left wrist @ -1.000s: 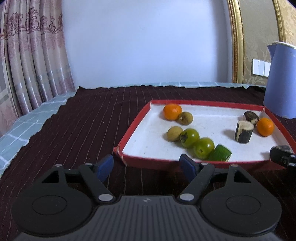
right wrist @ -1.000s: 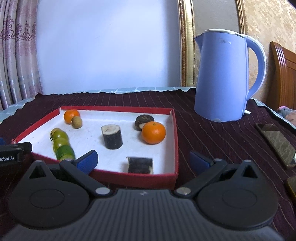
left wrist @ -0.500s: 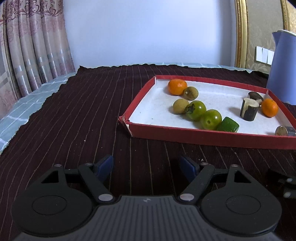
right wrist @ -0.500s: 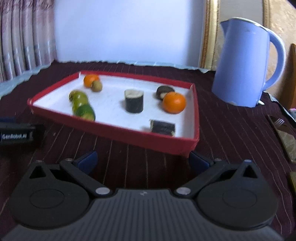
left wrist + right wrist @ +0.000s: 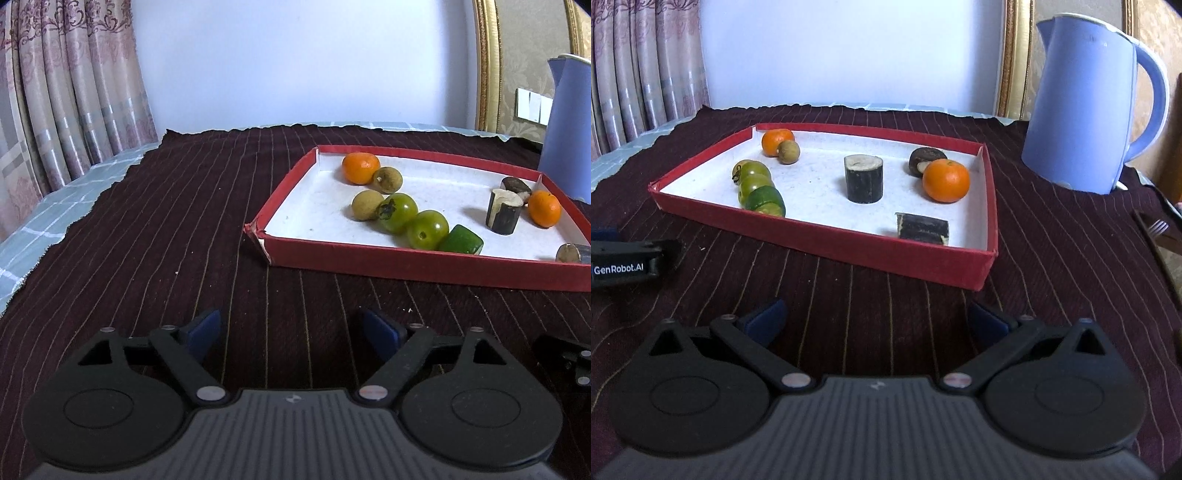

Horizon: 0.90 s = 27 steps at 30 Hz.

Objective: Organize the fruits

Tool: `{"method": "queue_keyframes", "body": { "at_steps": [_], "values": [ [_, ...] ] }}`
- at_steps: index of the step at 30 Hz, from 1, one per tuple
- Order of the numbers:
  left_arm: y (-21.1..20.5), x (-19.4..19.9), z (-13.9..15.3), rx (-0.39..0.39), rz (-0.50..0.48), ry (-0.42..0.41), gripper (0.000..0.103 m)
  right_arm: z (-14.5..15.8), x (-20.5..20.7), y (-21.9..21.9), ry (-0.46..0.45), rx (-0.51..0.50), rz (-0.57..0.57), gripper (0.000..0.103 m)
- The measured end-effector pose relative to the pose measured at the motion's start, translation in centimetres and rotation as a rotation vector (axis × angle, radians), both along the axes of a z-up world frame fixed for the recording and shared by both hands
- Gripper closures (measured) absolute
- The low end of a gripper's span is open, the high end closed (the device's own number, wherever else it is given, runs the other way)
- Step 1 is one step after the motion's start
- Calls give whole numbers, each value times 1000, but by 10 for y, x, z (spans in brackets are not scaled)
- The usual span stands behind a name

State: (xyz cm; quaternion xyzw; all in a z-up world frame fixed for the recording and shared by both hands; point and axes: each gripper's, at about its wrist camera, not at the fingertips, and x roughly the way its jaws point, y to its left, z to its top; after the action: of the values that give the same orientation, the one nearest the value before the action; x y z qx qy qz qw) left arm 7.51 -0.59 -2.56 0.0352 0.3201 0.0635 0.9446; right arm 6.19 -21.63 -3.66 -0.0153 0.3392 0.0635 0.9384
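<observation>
A red-walled tray point(image 5: 406, 258) point(image 5: 827, 240) with a white floor holds the fruit. Along its left side lie an orange point(image 5: 360, 168), two brown longans point(image 5: 386, 180), two green persimmons point(image 5: 399, 212) and a green lime point(image 5: 461, 240) in a row. On its right side are a second orange point(image 5: 946, 180), an upright dark cane piece point(image 5: 863, 178), a lying cane piece point(image 5: 922, 228) and a dark chestnut point(image 5: 925, 159). My left gripper point(image 5: 295, 332) hovers over the cloth short of the tray, jaws opening, nothing between them. My right gripper point(image 5: 879, 317) is open and empty before the tray's near wall.
A blue kettle point(image 5: 1086, 107) stands right of the tray. A dark striped cloth point(image 5: 147, 229) covers the table, with a checked cloth at its left edge. Curtains point(image 5: 66, 92) hang at the left. A fork point(image 5: 1158, 227) lies at the far right.
Both grippers have pulled back from the tray, which now sits farther ahead in both views. The left jaws have spread wider. The fruit has not moved.
</observation>
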Motion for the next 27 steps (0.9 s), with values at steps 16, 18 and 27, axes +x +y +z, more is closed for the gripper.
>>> {"method": "queue_keyframes", "body": {
  "at_steps": [16,18,27],
  "values": [
    [6,3,-2,-45,21,14,11,0,1,0,0,3,0,0],
    [6,3,-2,-45,21,14,11,0,1,0,0,3,0,0],
    [6,3,-2,-38,19,10,11,0,1,0,0,3,0,0]
  ]
}}
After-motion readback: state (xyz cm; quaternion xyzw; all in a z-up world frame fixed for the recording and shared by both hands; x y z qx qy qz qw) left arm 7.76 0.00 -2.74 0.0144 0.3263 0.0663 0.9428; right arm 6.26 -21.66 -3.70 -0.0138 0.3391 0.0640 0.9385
